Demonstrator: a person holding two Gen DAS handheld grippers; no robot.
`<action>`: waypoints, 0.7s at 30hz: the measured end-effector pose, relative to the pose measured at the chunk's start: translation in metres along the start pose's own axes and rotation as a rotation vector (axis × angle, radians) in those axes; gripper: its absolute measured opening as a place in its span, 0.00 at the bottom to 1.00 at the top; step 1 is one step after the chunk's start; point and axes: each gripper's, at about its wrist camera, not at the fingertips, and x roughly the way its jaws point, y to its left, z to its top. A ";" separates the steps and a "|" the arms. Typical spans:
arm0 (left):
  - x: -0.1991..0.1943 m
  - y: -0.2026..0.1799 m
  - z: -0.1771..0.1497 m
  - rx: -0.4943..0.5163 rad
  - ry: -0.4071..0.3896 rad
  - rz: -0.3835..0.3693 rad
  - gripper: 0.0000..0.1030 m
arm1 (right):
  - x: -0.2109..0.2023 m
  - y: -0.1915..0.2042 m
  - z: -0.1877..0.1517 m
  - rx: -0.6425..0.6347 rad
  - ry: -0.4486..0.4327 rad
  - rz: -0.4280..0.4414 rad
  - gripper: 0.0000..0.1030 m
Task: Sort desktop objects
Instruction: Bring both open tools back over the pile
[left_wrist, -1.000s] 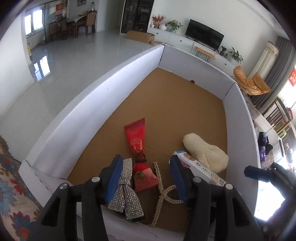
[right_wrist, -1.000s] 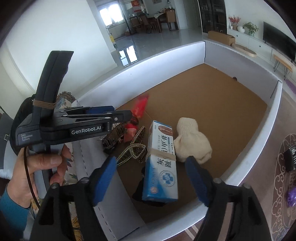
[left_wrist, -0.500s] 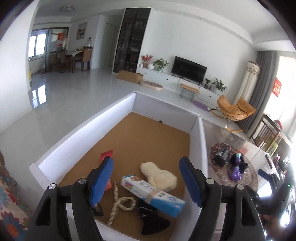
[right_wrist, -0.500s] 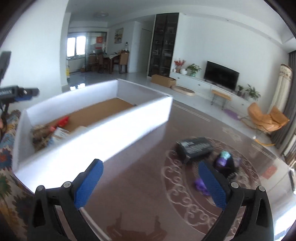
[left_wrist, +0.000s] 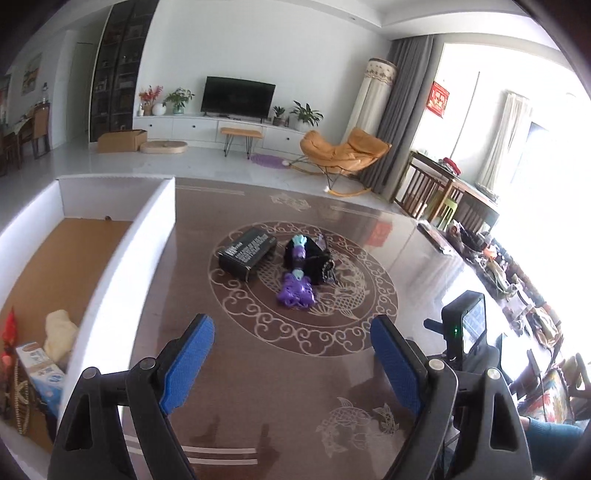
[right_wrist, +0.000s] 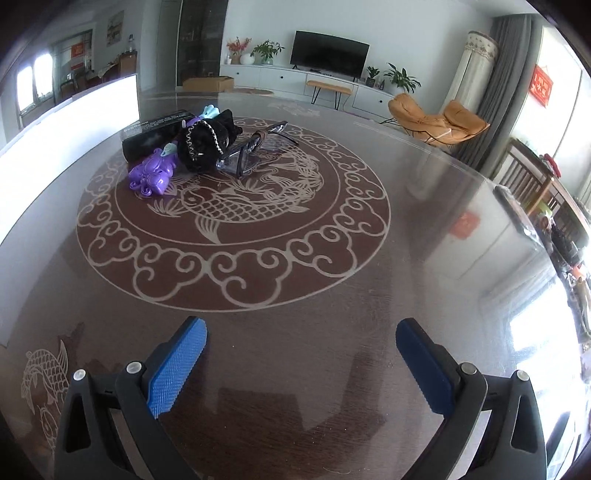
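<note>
beyond both empty jaws lies the purple toy.

Beyond the desk we see a dark television on a white cabinet, with potted plants beside it. An orange lounge chair stands near grey curtains.

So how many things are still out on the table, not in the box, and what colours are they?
Black: 2, the black box and the fuzzy black pouch
Purple: 1, the purple toy
Clear: 1, the glasses
Total: 4, all bunched together on the round table, beside the white box.
</note>
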 end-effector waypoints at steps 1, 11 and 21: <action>0.014 -0.004 -0.004 0.002 0.024 0.002 0.84 | -0.002 0.002 -0.002 -0.002 0.004 0.001 1.00; 0.116 0.014 -0.046 -0.015 0.180 0.127 0.84 | 0.021 -0.019 -0.006 0.114 0.060 0.118 1.00; 0.139 0.021 -0.045 0.009 0.176 0.200 0.84 | 0.021 -0.018 -0.005 0.112 0.060 0.111 1.00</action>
